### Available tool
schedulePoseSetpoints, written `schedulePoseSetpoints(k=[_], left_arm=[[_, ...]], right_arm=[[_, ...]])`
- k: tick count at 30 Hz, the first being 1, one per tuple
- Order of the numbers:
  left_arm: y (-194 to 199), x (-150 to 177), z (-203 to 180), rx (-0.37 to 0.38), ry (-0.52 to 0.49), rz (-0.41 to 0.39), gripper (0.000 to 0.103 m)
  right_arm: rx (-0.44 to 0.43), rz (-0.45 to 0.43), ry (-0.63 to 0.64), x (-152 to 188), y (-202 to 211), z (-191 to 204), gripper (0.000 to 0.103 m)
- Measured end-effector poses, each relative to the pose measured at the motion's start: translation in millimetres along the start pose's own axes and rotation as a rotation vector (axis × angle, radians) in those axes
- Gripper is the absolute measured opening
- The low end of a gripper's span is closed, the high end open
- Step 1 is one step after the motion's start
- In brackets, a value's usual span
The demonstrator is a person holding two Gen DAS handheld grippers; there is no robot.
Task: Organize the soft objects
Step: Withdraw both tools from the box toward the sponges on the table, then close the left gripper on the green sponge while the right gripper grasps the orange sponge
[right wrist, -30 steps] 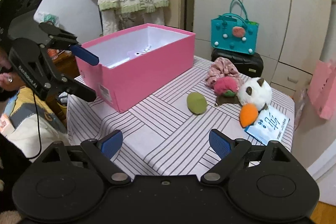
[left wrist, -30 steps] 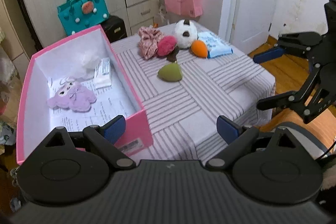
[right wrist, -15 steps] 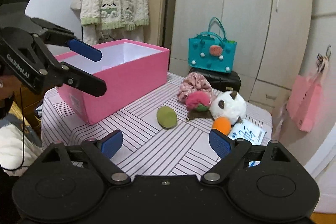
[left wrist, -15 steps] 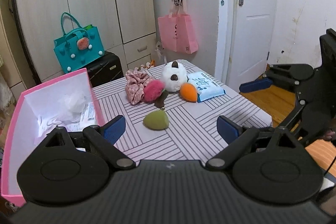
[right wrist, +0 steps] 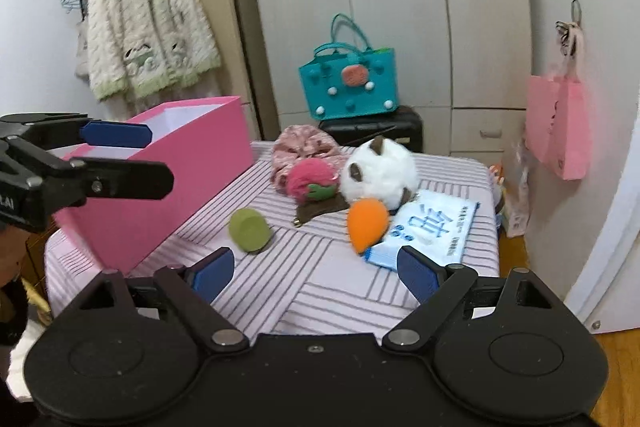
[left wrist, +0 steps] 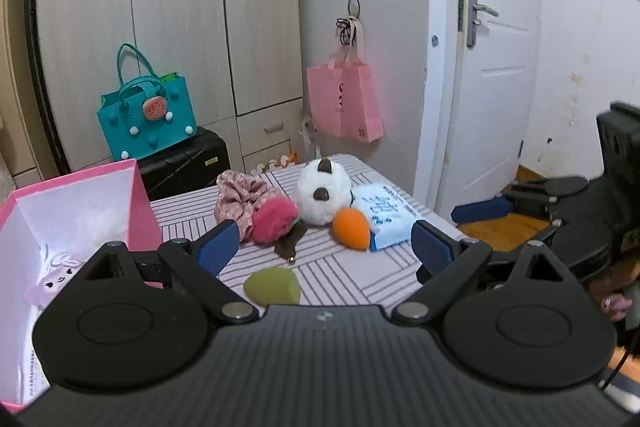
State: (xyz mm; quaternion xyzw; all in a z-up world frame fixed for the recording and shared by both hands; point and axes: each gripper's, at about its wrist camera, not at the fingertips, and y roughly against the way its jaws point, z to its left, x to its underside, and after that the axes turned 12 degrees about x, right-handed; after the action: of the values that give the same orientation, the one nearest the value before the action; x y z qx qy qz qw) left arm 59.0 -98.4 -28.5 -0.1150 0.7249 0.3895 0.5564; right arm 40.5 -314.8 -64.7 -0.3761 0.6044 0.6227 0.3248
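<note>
From the left wrist, the left gripper (left wrist: 324, 247) stood wide open and empty, the green sponge (left wrist: 273, 286) lying between its jaws and the pink box (left wrist: 72, 195) off its left jaw. From the right wrist, the right gripper (right wrist: 314, 273) gaped equally wide, holding nothing; the green sponge (right wrist: 250, 229) and orange sponge (right wrist: 366, 223) lay just beyond its jaws.

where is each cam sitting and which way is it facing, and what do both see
Left wrist: sits on the left gripper, looking forward and slightly down across the striped table toward wardrobe and door; its open blue-padded fingers show, plus the right gripper at the right edge.
Right wrist: sits on the right gripper, facing the table and wardrobe; its open fingers show, plus the left gripper at left.
Shared: pink box, green sponge, orange sponge, white plush, teal bag.
</note>
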Motion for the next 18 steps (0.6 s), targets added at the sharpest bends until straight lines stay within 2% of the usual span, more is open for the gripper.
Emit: schedulePoseSetpoints(k=[2, 6, 10, 15, 18], left_arm=[[-6, 0, 2, -0.007, 0.027, -0.009, 0.092], [-25, 5, 7, -0.066, 0.067, -0.008, 0.091], [-40, 13, 13, -0.125, 0.094, 0.006, 0.090], [-56, 15, 21, -0.178, 0.124, 0.023, 0.087], [-64, 17, 21, -0.205, 0.120, 0.023, 0.082]], right_arm=[[0.049, -0.025, 0.013, 2, -6, 1, 0.091], [0.124, -0.097, 0.073, 4, -24, 4, 0.092], [0.054, -0.149, 0.076, 5, -37, -3, 0.092], [0.023, -0.049, 0.066, -1, -61, -4, 0.092], [0.045, -0.004, 0.079, -4, -73, -3, 0.092]])
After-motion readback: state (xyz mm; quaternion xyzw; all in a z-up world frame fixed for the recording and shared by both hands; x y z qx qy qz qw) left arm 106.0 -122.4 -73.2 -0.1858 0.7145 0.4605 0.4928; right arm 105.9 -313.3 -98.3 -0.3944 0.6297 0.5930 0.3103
